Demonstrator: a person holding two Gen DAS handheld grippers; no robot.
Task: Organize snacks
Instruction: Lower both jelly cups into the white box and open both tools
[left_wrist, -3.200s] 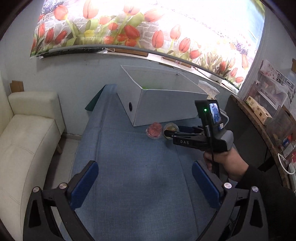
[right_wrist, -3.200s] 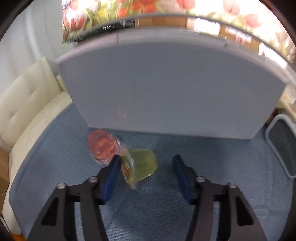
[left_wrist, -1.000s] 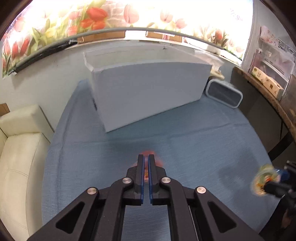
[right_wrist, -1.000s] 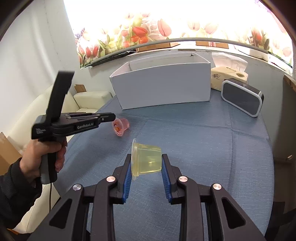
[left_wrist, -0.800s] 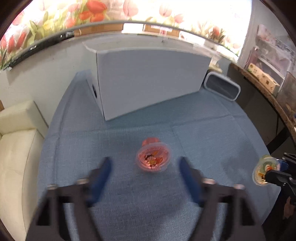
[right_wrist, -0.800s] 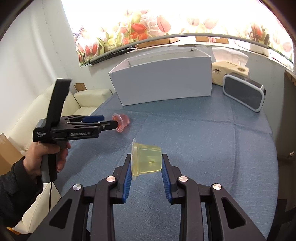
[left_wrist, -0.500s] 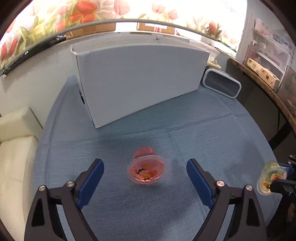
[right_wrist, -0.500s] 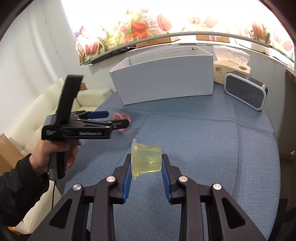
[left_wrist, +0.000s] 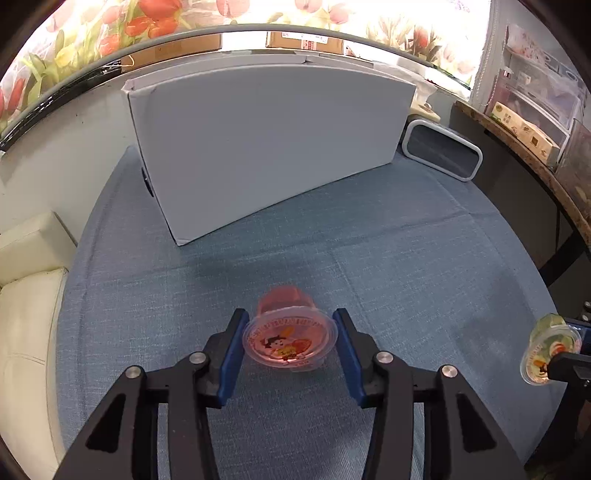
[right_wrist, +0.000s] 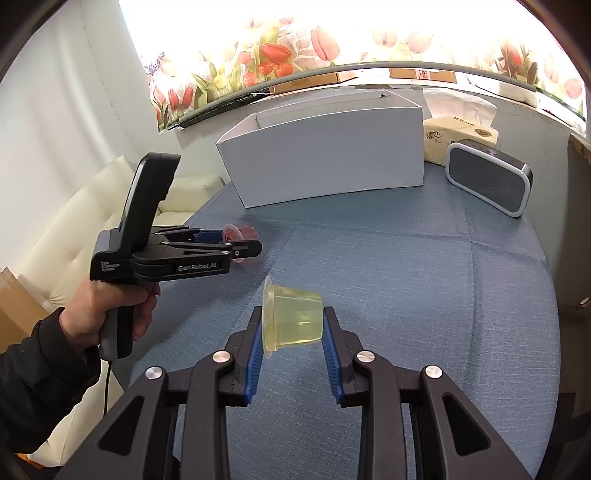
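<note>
The left gripper (left_wrist: 290, 345) is closing its jaws around the pink jelly cup (left_wrist: 289, 339), which was lying clear between wide jaws half a second ago; the pickup is nearly made. The right gripper (right_wrist: 291, 345) is gripping the yellow jelly cup (right_wrist: 293, 323) above the desk (right_wrist: 424, 295). I am counting 2 cups, 1 white box (right_wrist: 325, 155), 1 speaker (right_wrist: 487, 181), 1 tissue pack (right_wrist: 458, 134).

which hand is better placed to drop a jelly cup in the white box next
Right. Its claw is already shut on the yellow jelly cup, lifted clear. The left claw is closing around the red jelly cup, on the cloth.
</note>
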